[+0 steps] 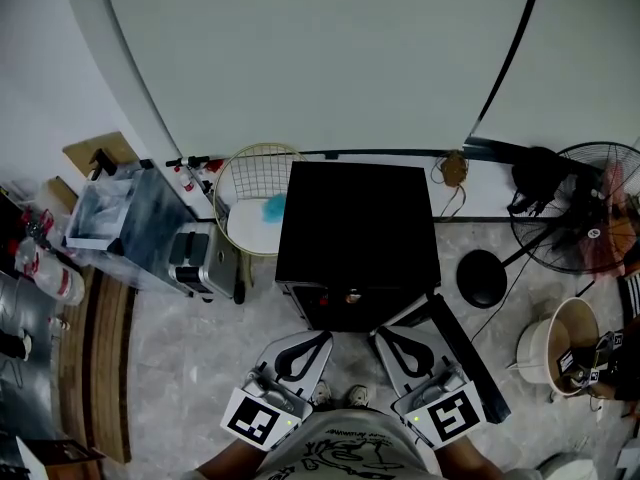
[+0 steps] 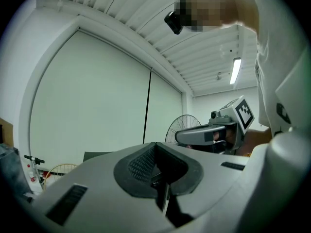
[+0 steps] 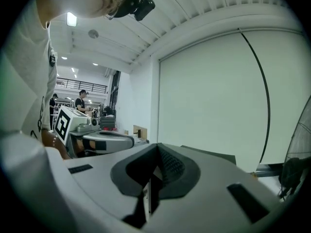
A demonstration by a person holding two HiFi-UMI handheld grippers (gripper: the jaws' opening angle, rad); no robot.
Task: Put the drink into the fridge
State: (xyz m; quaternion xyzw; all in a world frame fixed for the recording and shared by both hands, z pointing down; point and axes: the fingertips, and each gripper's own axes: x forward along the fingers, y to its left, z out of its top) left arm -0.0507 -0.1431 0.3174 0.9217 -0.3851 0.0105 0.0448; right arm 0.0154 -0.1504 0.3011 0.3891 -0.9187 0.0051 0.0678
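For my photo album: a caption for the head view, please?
Left gripper and right gripper, both shut, face a black fridge.

Workshop hall: mezzanine railing, pedestal fan

- The fridge is a small black box with a flat, matte top. It stands upright on the pale floor, its back close to the wall.
- Its door appears to be open: a dark slab angles out from the front right corner.
- The drink may be the small round, pale thing just inside the front edge, beside a red spot. It is too small and dark to be sure.
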